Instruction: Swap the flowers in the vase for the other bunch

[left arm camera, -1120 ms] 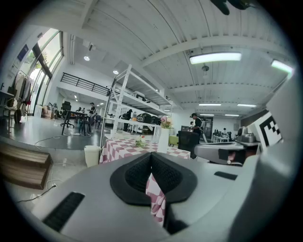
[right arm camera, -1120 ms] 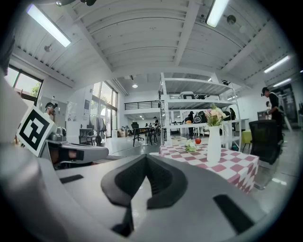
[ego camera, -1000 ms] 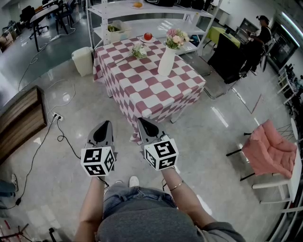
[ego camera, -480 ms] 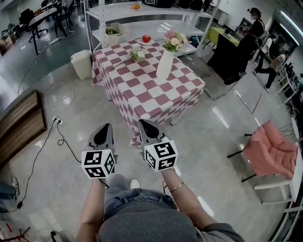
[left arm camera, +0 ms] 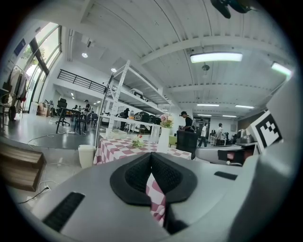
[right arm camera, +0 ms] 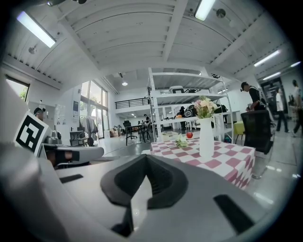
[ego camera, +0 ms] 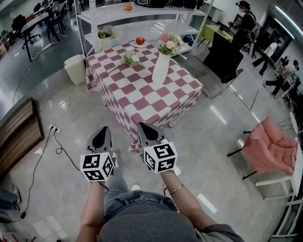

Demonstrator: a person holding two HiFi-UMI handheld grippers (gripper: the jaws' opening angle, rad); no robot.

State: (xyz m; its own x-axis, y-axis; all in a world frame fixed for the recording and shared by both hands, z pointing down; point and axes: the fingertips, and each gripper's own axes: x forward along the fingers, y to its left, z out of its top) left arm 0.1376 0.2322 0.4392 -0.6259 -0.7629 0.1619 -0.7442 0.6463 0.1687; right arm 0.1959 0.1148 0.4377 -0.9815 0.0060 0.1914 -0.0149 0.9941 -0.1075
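Observation:
A white vase (ego camera: 161, 68) with pink flowers (ego camera: 169, 43) stands on a table with a red-and-white checked cloth (ego camera: 142, 92). The other small bunch (ego camera: 130, 57) lies on the cloth further back to the left. The vase (right arm camera: 206, 137) and the lying bunch (right arm camera: 180, 141) also show in the right gripper view, and the vase (left arm camera: 163, 140) in the left gripper view. My left gripper (ego camera: 103, 130) and right gripper (ego camera: 142, 125) are both shut and empty, held side by side over the floor, short of the table's near corner.
A red apple (ego camera: 140, 41) on a plate sits at the table's back. White shelving (ego camera: 142, 12) stands behind, a white bin (ego camera: 75, 69) to the left, black chairs (ego camera: 222, 59) to the right, and a pink chair (ego camera: 271, 149) at far right. A cable (ego camera: 42, 151) lies on the floor.
The table has come nearer and shifted slightly left in the head view as I walk towards it. Both grippers stay shut and side by side.

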